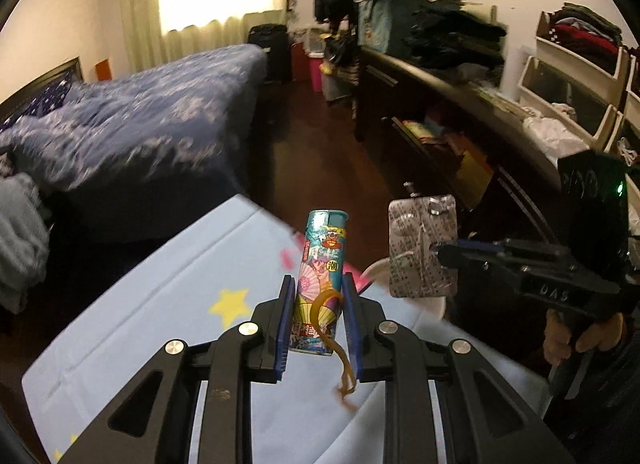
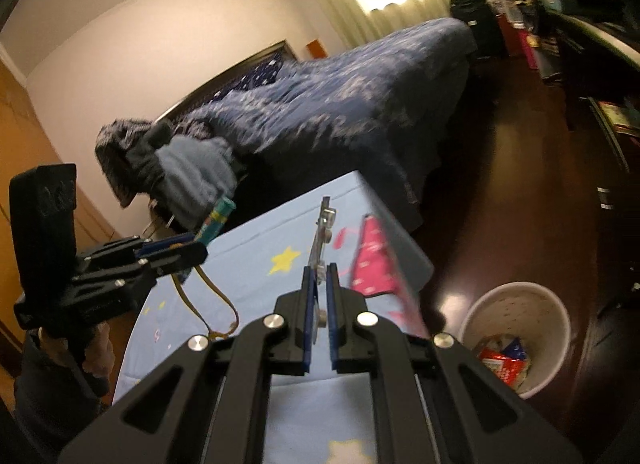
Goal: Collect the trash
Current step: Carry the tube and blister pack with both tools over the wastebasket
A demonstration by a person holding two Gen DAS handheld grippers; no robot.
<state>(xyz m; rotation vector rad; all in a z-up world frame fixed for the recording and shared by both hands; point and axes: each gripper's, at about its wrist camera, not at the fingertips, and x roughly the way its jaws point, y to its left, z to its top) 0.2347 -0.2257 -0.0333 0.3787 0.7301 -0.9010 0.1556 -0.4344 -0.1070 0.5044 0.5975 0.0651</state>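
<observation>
Lighter (image 1: 320,284), printed in bright colours, stands upright pinched between the left gripper (image 1: 318,322)'s fingers above the pale blue counter (image 1: 160,296), a rubber band (image 1: 340,344) dangling beside it. Foil blister pack (image 1: 423,246) sits clamped edge-on in the right gripper (image 2: 319,310). Farther off, a white bin (image 2: 516,328) on the dark floor holds wrappers.
</observation>
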